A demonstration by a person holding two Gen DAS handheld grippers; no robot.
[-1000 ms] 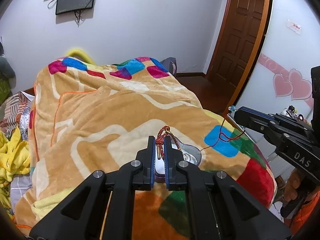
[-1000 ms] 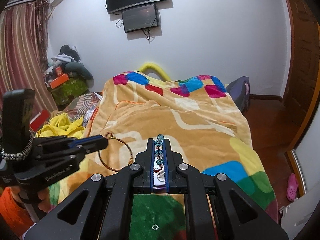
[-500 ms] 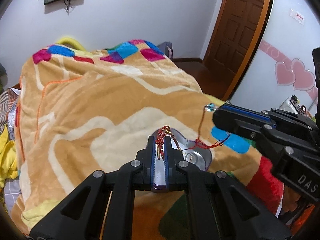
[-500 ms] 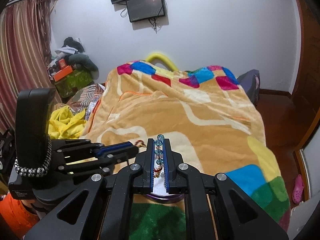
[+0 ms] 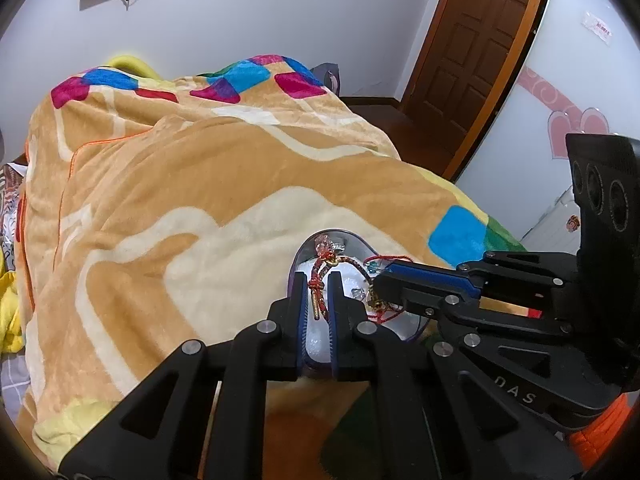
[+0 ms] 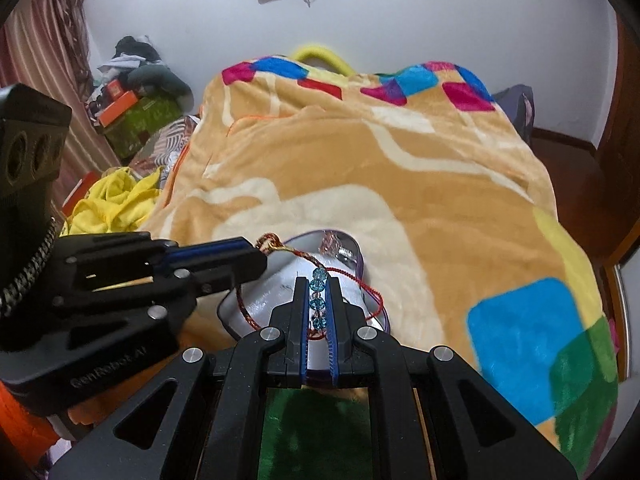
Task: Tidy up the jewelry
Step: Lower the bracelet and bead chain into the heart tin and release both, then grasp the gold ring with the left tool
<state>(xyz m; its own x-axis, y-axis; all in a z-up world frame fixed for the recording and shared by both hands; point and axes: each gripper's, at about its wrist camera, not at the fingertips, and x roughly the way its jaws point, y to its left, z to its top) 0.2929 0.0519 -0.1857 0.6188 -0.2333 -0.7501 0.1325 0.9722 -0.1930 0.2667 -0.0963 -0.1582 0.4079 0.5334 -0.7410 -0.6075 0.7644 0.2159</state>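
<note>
Two grippers, left [image 5: 319, 294] and right [image 6: 319, 300], pinch one red-cord bracelet [image 6: 320, 286] over a purple-rimmed tray [image 6: 360, 258], poised to drop it in.

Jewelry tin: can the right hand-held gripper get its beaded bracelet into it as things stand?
Probably yes. The right hand-held gripper, shut on the blue-beaded bracelet, hangs over the open tin; the left hand-held gripper crowds one side only.

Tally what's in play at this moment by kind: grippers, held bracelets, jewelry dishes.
Grippers: 2, left gripper and right gripper
Bracelets: 2, red braided bracelet and blue-beaded bracelet
Dishes: 1, purple-rimmed dish
Total: 5
</note>
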